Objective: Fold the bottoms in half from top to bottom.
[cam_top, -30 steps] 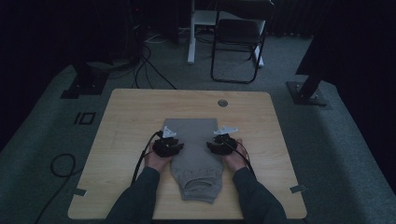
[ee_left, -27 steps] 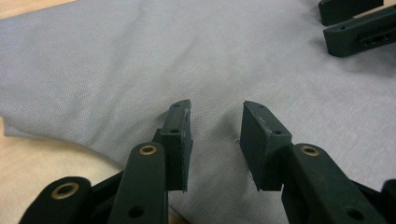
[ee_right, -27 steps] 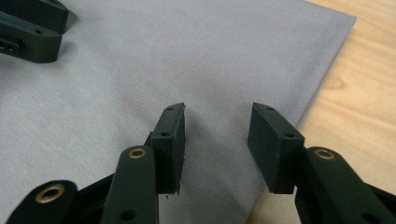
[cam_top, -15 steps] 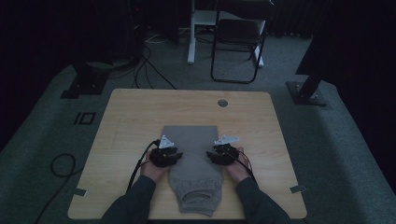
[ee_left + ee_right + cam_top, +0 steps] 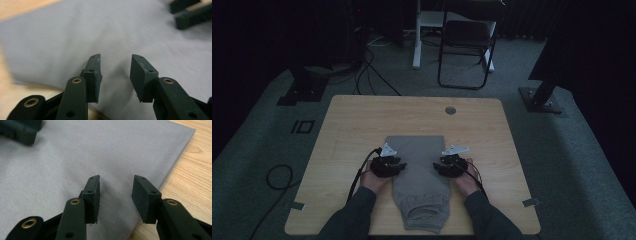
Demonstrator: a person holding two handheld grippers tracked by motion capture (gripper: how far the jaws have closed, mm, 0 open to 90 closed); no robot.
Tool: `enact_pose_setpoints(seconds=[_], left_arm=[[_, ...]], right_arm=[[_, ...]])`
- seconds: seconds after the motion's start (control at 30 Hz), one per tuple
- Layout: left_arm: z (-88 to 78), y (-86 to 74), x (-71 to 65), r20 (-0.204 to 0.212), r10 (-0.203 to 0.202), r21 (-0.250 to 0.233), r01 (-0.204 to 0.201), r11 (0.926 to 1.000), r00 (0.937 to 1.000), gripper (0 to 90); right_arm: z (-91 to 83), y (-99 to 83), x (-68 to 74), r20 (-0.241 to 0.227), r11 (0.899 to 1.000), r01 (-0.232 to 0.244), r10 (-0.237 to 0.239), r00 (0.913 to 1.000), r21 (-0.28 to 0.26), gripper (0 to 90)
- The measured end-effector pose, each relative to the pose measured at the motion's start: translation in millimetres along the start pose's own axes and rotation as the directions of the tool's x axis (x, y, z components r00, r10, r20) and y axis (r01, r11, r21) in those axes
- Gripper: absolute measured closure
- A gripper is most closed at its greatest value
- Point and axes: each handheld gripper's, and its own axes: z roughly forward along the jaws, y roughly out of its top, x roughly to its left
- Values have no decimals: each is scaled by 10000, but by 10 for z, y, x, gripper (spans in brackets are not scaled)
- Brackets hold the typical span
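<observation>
Item: grey trousers (image 5: 418, 175), folded, lying flat on the wooden table (image 5: 362, 120); waistband end toward the person's edge of the table, the squared folded end toward the far edge; the garment sits at the middle of the near half of the tabletop.

Left gripper (image 5: 388, 165): at the trousers' left edge, about halfway along their length; jaws standing apart, having just been opening; in the left gripper view the pads (image 5: 93, 72) hover over grey cloth (image 5: 75, 37) with nothing pinched between them.

Right gripper (image 5: 451, 165): at the trousers' right edge, level with the left gripper; jaws partly apart, empty; in the right gripper view the pads (image 5: 145, 195) straddle the cloth's side edge (image 5: 160, 182), bare table (image 5: 192, 170) just beyond it.

Step in hand, as judged: a fold of the trousers, both tools set at opposite side edges at mid-length, cloth not gripped; this reads as the moment between letting go and taking a new hold.

Next move, as judged: each pair of jaws must go down onto its own edge and close on all layers together; both sides to be lifted evenly and carried along the trousers' length, so the fold lands square; a grip on the top layer alone would open the earlier fold.

Also present: a folding chair (image 5: 467, 45) beyond the far edge of the trousers, off the table.
</observation>
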Motion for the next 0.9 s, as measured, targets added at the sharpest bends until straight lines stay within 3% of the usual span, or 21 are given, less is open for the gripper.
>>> enact_pose_setpoints(seconds=[0.13, 0.27, 0.3, 0.33, 0.5, 0.77, 0.9], left_arm=[[-12, 167, 251, -644, -580, -382, 557, 9977, 9962, 574], [32, 277, 514, -1322, -1362, -639, 1286, 9896, 9818, 560], [32, 277, 514, -1322, -1362, -639, 1286, 9896, 9818, 556], [71, 309, 602, -1643, -1582, -689, 1487, 9865, 9736, 550], [212, 349, 745, -2156, -1835, -568, 1753, 9829, 9591, 516], [379, 363, 820, -2110, -1697, -68, 1722, 9850, 9626, 500], [403, 345, 839, -1626, -1801, -81, 1813, 9834, 9701, 497]], right_arm=[[2, -2, -5, -21, 10000, -15, 15, 10000, -30, 584], [0, -9, -13, -70, 9999, -68, 67, 10000, -81, 586], [0, -9, -13, -70, 9999, -68, 67, 10000, -81, 586], [0, -12, -17, -79, 9999, -61, 60, 10000, -112, 589], [0, -17, -16, -76, 9999, -57, 56, 10000, -143, 590], [-1, -19, -10, -37, 9999, -14, 13, 10000, -138, 593], [0, -19, -8, -22, 9999, -1, 1, 10000, -144, 593]])
